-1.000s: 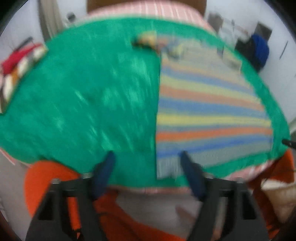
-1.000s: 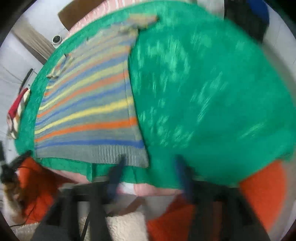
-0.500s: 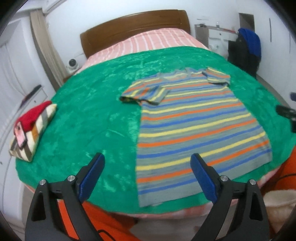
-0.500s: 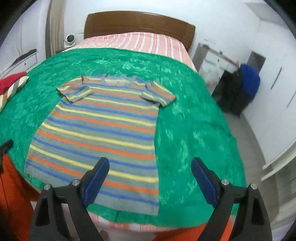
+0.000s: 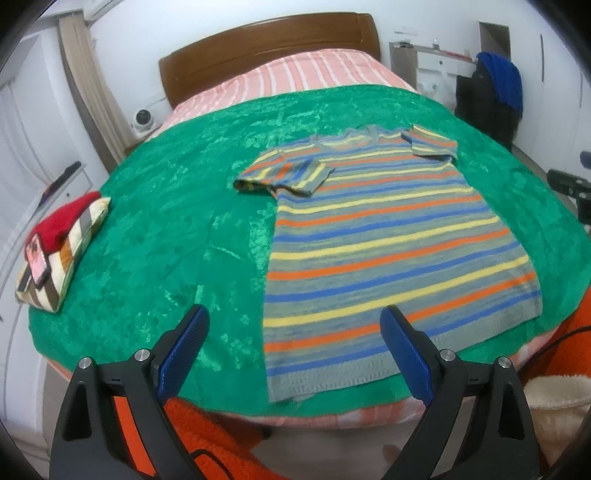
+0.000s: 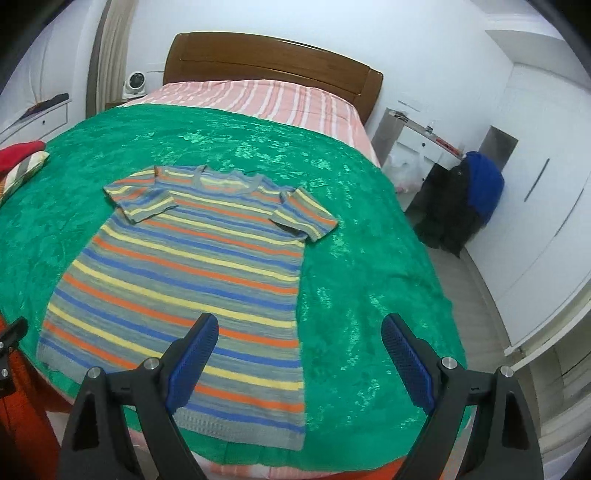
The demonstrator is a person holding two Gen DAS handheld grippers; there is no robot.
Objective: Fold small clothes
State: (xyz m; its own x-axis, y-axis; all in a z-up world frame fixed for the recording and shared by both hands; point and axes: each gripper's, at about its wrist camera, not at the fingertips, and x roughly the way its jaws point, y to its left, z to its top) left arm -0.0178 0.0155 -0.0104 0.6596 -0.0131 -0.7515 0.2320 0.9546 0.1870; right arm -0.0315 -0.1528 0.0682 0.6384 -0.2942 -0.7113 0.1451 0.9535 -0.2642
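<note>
Both tongs stand spread and hold nothing: the left gripper (image 5: 293,334) at the bottom of its frame, the right gripper (image 6: 299,341) likewise. In the frame centre the striped shirt (image 6: 192,280) lies flat on the green blanket (image 6: 369,258), sleeves turned partly inward. Folding seems hardly begun; the body folds remain.

White-walled bedroom (image 6: 258,22), wooden headboard (image 6: 273,66)

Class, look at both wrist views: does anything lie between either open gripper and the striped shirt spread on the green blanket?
Nothing visible does. The striped shirt lies flat on the green blanket, nothing on it; the folded pile sits at the far edge.
</note>
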